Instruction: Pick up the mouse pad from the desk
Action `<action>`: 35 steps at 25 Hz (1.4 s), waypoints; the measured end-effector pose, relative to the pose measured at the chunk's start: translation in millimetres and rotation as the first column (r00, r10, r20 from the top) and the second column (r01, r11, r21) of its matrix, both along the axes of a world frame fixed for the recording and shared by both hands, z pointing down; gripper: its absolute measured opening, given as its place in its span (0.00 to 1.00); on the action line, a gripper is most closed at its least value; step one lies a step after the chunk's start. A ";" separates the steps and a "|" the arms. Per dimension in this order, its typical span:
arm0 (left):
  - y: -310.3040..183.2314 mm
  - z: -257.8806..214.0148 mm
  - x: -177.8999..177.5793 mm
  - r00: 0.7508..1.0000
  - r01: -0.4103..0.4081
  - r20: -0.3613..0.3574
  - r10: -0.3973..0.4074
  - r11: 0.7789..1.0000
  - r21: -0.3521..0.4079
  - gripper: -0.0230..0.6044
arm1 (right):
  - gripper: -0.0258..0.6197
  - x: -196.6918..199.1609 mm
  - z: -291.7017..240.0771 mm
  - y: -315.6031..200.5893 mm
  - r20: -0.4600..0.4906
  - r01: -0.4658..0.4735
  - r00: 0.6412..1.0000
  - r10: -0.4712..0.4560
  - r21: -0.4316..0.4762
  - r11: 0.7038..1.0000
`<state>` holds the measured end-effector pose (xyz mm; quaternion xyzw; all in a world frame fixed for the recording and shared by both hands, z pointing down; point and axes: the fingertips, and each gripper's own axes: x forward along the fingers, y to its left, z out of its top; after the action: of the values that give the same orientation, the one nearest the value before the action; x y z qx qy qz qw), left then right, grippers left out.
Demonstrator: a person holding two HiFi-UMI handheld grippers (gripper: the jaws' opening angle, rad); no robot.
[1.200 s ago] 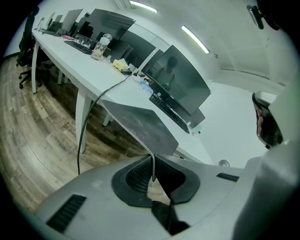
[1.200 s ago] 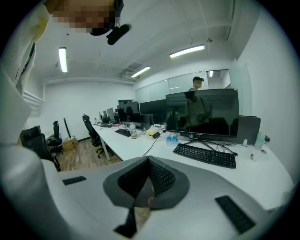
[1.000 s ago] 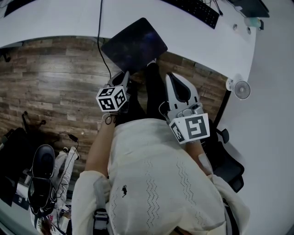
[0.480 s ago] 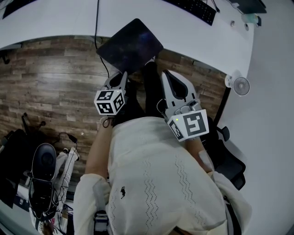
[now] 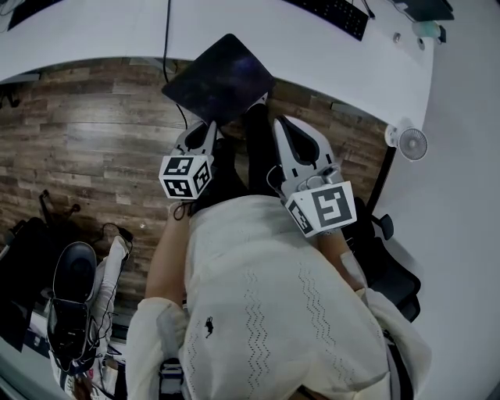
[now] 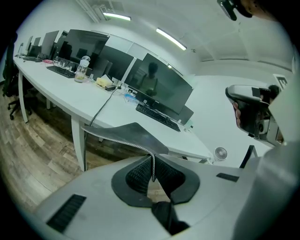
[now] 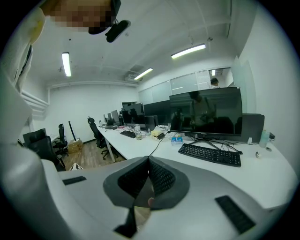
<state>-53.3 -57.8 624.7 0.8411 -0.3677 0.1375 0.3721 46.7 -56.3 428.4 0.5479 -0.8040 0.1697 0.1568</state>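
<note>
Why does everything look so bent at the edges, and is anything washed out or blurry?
Left gripper view and right gripper view: wide lenses bow the desk and ceiling lights, with black corners. Head view: milder bowing, dim flat light, the mouse pad almost featureless black. Right gripper view: the mosaic patch up top was added afterwards; little motion blur.

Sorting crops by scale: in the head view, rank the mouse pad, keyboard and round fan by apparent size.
1. Mouse pad, largest, though off the desk and nearer the camera.
2. Keyboard, cut off by the top edge, so unsure.
3. Fan, smallest.
</note>
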 end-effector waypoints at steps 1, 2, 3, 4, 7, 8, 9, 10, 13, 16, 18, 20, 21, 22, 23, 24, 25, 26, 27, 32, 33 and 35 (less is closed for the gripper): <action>0.9 -1.0 -0.5 1.000 -0.001 0.000 0.001 1.000 0.002 0.07 | 0.04 -0.2 -0.1 0.6 0.001 0.001 1.000 -0.001 0.000 1.000; 1.7 -2.4 -1.1 1.000 -0.002 0.000 0.002 1.000 0.006 0.07 | 0.04 -0.5 -0.3 1.2 0.002 0.003 1.000 -0.003 0.001 1.000; 2.5 -4.1 -1.8 1.000 -0.002 0.000 0.002 1.000 0.011 0.07 | 0.04 -0.7 -0.5 2.0 0.001 0.004 1.000 -0.004 0.000 1.000; 3.2 -6.0 -2.4 1.000 -0.003 0.000 0.003 1.000 0.015 0.07 | 0.04 -0.9 -0.5 2.8 0.001 0.005 1.000 -0.005 0.000 1.000; 4.5 -10.7 -2.9 1.000 0.001 -0.003 -0.001 1.000 0.027 0.07 | 0.04 -0.4 -0.2 4.6 0.000 0.005 1.000 -0.005 -0.001 1.000; 4.9 -11.5 -2.9 1.000 0.003 -0.006 -0.003 1.000 0.028 0.07 | 0.04 -0.1 -0.3 5.2 0.000 0.006 1.000 -0.006 0.001 1.000; 5.5 -11.9 -3.0 1.000 0.005 -0.009 -0.005 1.000 0.028 0.07 | 0.04 0.0 -0.7 5.8 -0.001 0.006 1.000 -0.006 0.003 1.000; 6.2 -12.3 -3.4 1.000 0.008 -0.011 -0.007 1.000 0.028 0.07 | 0.04 0.0 -1.4 6.5 -0.003 0.006 1.000 -0.006 0.005 1.000; 8.3 -15.7 -5.0 1.000 0.008 -0.010 -0.008 0.999 0.035 0.07 | 0.04 0.1 -3.4 8.7 -0.006 0.005 1.000 -0.005 0.009 1.000; 8.7 -21.6 -4.5 1.000 0.011 -0.014 -0.010 0.999 0.046 0.07 | 0.04 3.0 -3.4 10.1 -0.005 0.001 1.000 -0.001 0.012 1.000; 8.0 -27.3 -3.9 1.000 0.018 -0.022 -0.017 0.998 0.055 0.07 | 0.04 4.6 -3.3 10.4 -0.005 -0.002 1.000 0.002 0.013 1.000; 6.7 -33.7 -3.7 0.999 0.025 -0.029 -0.023 0.997 0.067 0.07 | 0.04 4.7 -3.8 10.0 -0.003 -0.003 1.000 0.003 0.016 1.000; 6.3 -36.3 -3.1 0.999 0.027 -0.032 -0.025 0.997 0.072 0.07 | 0.04 4.8 -4.2 10.0 -0.003 -0.003 1.000 0.003 0.017 1.000; 6.6 -38.3 -2.2 0.999 0.026 -0.032 -0.024 0.997 0.077 0.07 | 0.04 5.1 -4.5 10.4 -0.003 -0.003 1.000 0.003 0.019 1.000; 7.4 -39.6 -1.2 0.999 0.023 -0.030 -0.021 0.996 0.082 0.07 | 0.04 5.5 -4.8 11.3 -0.002 -0.004 1.000 0.004 0.020 1.000; 8.6 -40.7 -0.3 0.999 0.019 -0.027 -0.016 0.996 0.088 0.07 | 0.04 5.9 -5.1 12.4 -0.002 -0.004 1.000 0.004 0.022 1.000; 9.3 -41.6 0.3 1.000 0.015 -0.026 -0.013 0.996 0.093 0.07 | 0.04 6.2 -5.3 13.2 -0.001 -0.005 1.000 0.005 0.023 1.000; 8.8 -42.4 0.4 1.000 0.013 -0.026 -0.011 0.995 0.096 0.07 | 0.04 6.4 -5.2 12.7 -0.001 -0.006 1.000 0.006 0.024 1.000; 6.5 -43.2 -0.2 1.000 0.013 -0.028 -0.010 0.995 0.097 0.07 | 0.04 6.2 -4.8 10.4 -0.002 -0.008 1.000 0.008 0.022 1.000; -14.2 -53.0 -8.4 0.999 0.010 -0.042 -0.006 0.995 0.102 0.07 | 0.04 0.4 -4.9 -10.6 -0.003 -0.023 1.000 0.023 0.009 1.000; -10.7 -56.5 -6.6 0.999 0.011 -0.044 -0.006 0.994 0.110 0.07 | 0.04 2.3 -6.4 -6.4 -0.002 -0.024 1.000 0.024 0.013 1.000; 0.1 -61.4 1.0 0.999 0.012 -0.044 -0.007 0.992 0.127 0.07 | 0.04 9.7 -8.6 5.6 0.002 -0.022 1.000 0.022 0.026 0.999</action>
<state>-52.3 -57.7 563.3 0.8641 -0.3717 0.0938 0.3263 56.4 -50.8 419.8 0.5586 -0.8002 0.1613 0.1470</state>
